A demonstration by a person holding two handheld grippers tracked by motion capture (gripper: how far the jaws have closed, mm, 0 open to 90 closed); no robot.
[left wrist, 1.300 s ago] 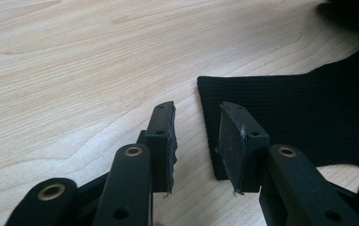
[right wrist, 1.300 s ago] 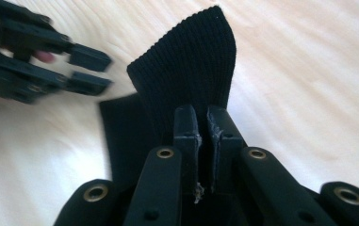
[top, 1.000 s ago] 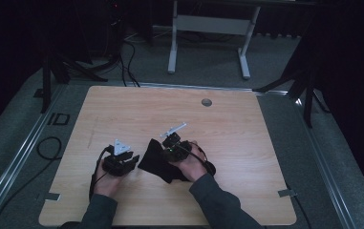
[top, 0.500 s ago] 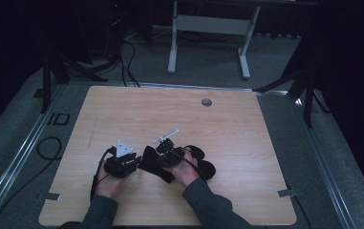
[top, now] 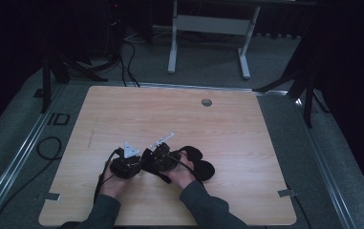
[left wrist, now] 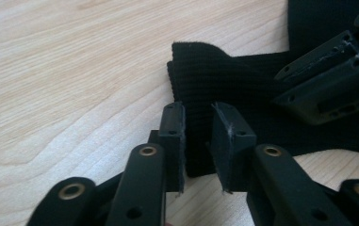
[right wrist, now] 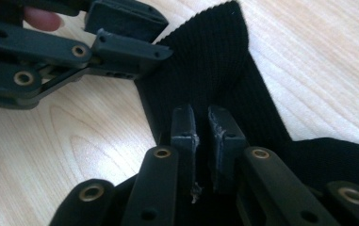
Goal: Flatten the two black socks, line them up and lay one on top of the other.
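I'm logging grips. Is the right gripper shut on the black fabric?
Yes: the right gripper is shut on the black fabric, which runs between its nearly closed jaws.

right gripper (top: 156, 158) is now shoved in right next to the left gripper (top: 127, 164), they were a bit apart a second ago. the black sock (top: 196, 162) isn't bunched under the right hand (top: 179, 174) anymore, more of it trails out to the right on the table.

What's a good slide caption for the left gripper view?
Left gripper pinching the edge of a black ribbed sock on the wooden table, with the right gripper alongside.
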